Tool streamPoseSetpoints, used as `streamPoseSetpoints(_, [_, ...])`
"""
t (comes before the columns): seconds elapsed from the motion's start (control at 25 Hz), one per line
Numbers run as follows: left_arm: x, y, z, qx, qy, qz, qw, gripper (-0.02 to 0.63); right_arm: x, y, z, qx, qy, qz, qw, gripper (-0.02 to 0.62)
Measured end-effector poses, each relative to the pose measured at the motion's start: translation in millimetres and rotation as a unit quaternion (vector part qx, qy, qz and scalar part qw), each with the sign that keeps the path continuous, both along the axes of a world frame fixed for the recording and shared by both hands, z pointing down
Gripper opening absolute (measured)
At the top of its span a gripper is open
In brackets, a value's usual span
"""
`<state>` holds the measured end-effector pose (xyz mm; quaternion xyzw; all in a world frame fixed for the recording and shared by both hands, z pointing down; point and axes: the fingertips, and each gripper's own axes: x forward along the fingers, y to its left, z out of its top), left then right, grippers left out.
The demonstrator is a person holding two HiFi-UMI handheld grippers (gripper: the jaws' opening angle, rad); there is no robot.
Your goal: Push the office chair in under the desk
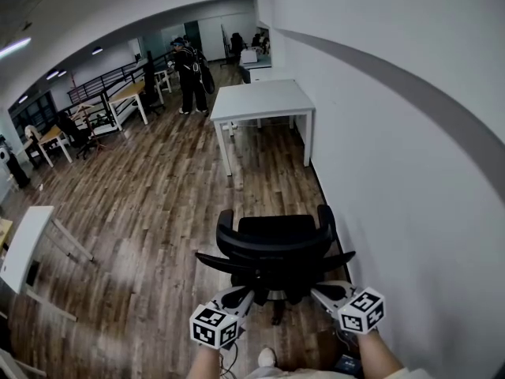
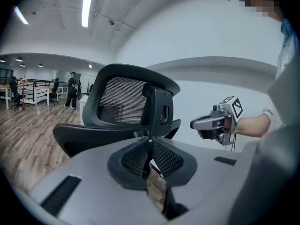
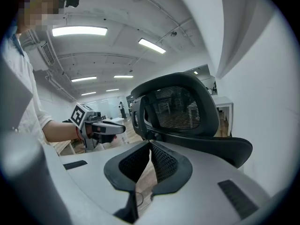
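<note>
- Step in hand: the approach, judged as not yet a push. The office chair [image 1: 276, 247] stands on the wooden floor [image 1: 158, 212] beside the wall [image 1: 410, 172], with its back to the person. It is well apart from the white desk [image 1: 264, 99] ahead, and no part of it is under the desk.
- Left hand-held gripper [image 1: 239, 297] and right hand-held gripper [image 1: 322, 292]: both are clenched, pads together with nothing between them. Each sits just behind the backrest, one on either side. Whether either tip touches the chair cannot be told.
- Next move, as a judgement: set both closed tips against the backrest frame and roll the chair straight along the wall. Even pressure on both sides should keep it from swerving into the wall or a desk leg.
- Head view only: the whole stretch of floor between chair and desk, and the seat between the armrests.
- Gripper views only: the pads meeting, the mesh of the backrest close ahead, and the other gripper held alongside.
</note>
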<state>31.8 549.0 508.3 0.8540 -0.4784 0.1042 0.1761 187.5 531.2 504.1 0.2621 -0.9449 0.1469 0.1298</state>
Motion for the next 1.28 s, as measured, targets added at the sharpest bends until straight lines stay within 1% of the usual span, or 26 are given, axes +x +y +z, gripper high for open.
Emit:
streamPoseSetpoints(0.12, [-1.3, -4.2, 0.4, 0.0, -0.009, 0.01, 0.9999, 0.038, -3.2, -2.9, 0.7, 0.002, 0.006, -0.004, 1.0, 0.035])
streamPoseSetpoints(0.2, [-4.2, -6.6, 2.7, 0.001, -0.023, 0.018, 0.9996, 0.063, -5.5, -4.5, 4.3, 0.006, 0.019, -0.01, 1.0, 0.039])
streamPoseSetpoints(0.28, [-6.1, -9.2, 3.9, 0.004, -0.049, 0.029, 0.9984, 0.115, -4.6, -6.8, 7.2, 0.009, 0.039, -0.019, 0.999, 0.065])
streamPoseSetpoints(0.36, [-9.0, -13.8, 4.9, 0.003, -0.084, 0.042, 0.9956, 0.157, -0.8, -11.3, 9.4, 0.01, 0.063, -0.03, 0.998, 0.099])
streamPoseSetpoints(0.48, [-20.2, -22.4, 9.9, -0.007, -0.139, 0.06, 0.9884, 0.203, 4.3, -19.7, 15.0, 0.014, 0.103, -0.046, 0.994, 0.149])
streamPoseSetpoints(0.6, [-33.6, -32.0, 19.3, -0.023, -0.193, 0.082, 0.9775, 0.255, 9.0, -27.9, 23.6, 0.016, 0.144, -0.061, 0.988, 0.211])
streamPoseSetpoints(0.72, [-41.9, -39.4, 17.1, -0.03, -0.234, 0.101, 0.9666, 0.285, 10.0, -34.9, 20.8, 0.025, 0.169, -0.071, 0.983, 0.233])
streamPoseSetpoints(0.88, [-53.3, -44.0, 17.0, -0.048, -0.28, 0.144, 0.9481, 0.308, 9.5, -46.1, 19.4, 0.033, 0.197, -0.081, 0.977, 0.242])
streamPoseSetpoints(1.0, [-64.6, -52.8, 12.9, -0.063, -0.302, 0.161, 0.9376, 0.324, 11.5, -57.1, 19.4, 0.03, 0.225, -0.094, 0.969, 0.249])
streamPoseSetpoints(1.08, [-72.8, -58.7, 12.2, -0.078, -0.326, 0.171, 0.9265, 0.331, 13.8, -62.8, 17.1, 0.029, 0.245, -0.105, 0.963, 0.249])
streamPoseSetpoints(1.16, [-82.4, -64.1, 17.2, -0.098, -0.362, 0.184, 0.9087, 0.347, 18.3, -68.7, 17.7, 0.031, 0.272, -0.117, 0.955, 0.254])
streamPoseSetpoints(1.28, [-96.5, -65.6, 34.8, -0.138, -0.415, 0.22, 0.8719, 0.351, 28.0, -78.3, 27.5, 0.03, 0.326, -0.138, 0.935, 0.259])
